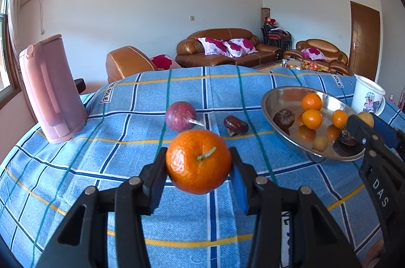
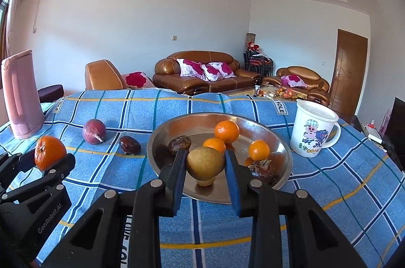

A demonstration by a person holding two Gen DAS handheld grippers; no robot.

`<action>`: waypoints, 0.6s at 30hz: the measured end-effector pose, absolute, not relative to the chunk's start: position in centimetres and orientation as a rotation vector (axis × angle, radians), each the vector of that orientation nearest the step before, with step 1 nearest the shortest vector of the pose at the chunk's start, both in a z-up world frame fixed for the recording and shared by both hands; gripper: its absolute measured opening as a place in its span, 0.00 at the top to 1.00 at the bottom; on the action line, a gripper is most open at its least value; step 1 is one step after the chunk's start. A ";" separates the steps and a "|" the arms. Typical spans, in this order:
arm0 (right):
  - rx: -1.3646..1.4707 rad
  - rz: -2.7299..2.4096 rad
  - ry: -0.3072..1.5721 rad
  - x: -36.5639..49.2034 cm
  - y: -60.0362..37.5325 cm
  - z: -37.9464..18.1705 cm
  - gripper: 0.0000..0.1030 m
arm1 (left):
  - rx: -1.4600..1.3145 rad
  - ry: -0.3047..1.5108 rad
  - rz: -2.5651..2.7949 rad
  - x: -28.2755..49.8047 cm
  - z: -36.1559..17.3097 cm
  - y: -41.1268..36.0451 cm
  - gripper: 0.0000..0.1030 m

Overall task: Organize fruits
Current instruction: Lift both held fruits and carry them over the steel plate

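Note:
My left gripper (image 1: 198, 161) is shut on an orange tangerine (image 1: 198, 161) and holds it above the blue checked cloth. From the right wrist view that tangerine (image 2: 49, 153) shows at the left, in the left gripper (image 2: 48, 161). My right gripper (image 2: 205, 163) is shut on a yellow-brown round fruit (image 2: 205, 163) over the near rim of the steel bowl (image 2: 177, 126). In the bowl lie three small tangerines (image 2: 227, 131), dark brown fruits (image 2: 179, 144) and a small yellow fruit (image 2: 205, 182). A purple passion fruit (image 1: 180, 115) and a dark brown fruit (image 1: 235, 125) rest on the cloth.
A pink kettle (image 1: 52, 91) stands at the table's far left. A white cartoon mug (image 2: 314, 132) stands right of the bowl. Beyond the table's far edge are brown sofas (image 1: 225, 48) and a wooden door (image 1: 364, 38).

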State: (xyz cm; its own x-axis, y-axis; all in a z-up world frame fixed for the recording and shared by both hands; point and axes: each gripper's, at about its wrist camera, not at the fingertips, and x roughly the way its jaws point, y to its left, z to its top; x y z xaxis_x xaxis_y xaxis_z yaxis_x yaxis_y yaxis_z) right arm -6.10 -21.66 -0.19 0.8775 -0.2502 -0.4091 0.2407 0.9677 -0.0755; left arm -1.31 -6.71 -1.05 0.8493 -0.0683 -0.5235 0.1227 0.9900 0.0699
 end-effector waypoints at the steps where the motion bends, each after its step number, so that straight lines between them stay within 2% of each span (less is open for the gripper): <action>1: -0.022 -0.259 0.429 -6.1 -22.0 -0.2 0.69 | 0.103 0.549 -0.104 -1.2 -1.0 -7.0 0.54; 12: 0.005 -0.296 0.432 -5.9 -25.3 -0.1 0.69 | 0.081 0.568 -0.180 -0.8 -1.1 -9.7 0.54; 18: 0.050 -0.334 0.431 -6.0 -28.2 0.1 0.69 | -0.019 0.589 -0.297 0.1 -0.9 -10.4 0.54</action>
State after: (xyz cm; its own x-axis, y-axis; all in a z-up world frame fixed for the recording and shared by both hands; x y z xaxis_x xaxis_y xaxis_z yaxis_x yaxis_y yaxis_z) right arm -5.98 -28.22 0.06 0.8550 -0.3068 -0.4182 0.3279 0.9445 -0.0224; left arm 0.06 -10.40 -0.87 0.7900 -0.2812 -0.5448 0.2703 0.9573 -0.1022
